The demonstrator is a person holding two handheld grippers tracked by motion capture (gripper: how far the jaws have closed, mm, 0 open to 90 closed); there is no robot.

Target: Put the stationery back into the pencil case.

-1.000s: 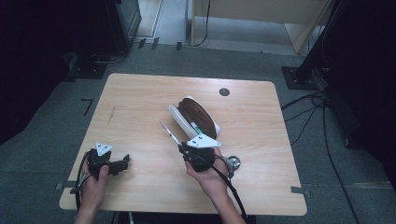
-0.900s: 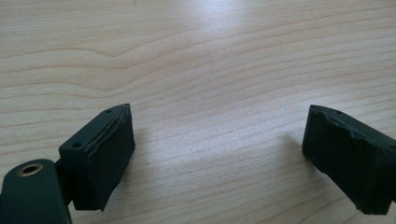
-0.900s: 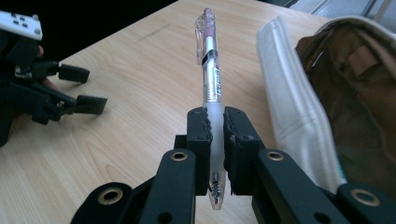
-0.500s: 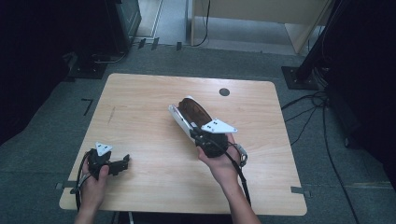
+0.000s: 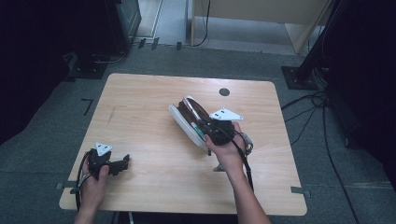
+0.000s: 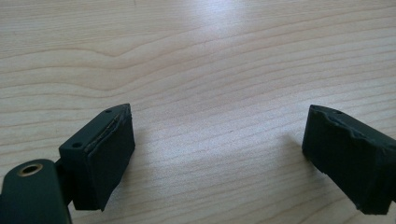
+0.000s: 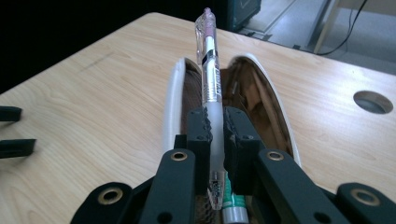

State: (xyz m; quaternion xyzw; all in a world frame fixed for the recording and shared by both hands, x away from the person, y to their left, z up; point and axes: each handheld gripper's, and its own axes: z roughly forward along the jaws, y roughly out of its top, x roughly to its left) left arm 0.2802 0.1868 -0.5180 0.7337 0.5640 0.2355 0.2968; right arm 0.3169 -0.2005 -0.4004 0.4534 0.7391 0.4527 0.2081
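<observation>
Your right tool [image 7: 214,140] grips the pen [image 7: 209,70], whose long axis runs along the open pencil case [image 7: 175,93] directly below. Your left tool [image 6: 215,154] rests open, well apart on the table [image 5: 140,107].

Both grippers, left gripper [image 5: 122,163] and right gripper [image 7: 215,140], are black with brass-ringed pivot holes, square rubber pads, grey three-cornered top plates and trailing black cables.

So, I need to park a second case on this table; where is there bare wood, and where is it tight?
Bare wood: the far left of the table, between its far edge and the open case, and the near middle between the left claw and the right hand. Tight: around the case, where the right claw holds a pen over it.
</observation>
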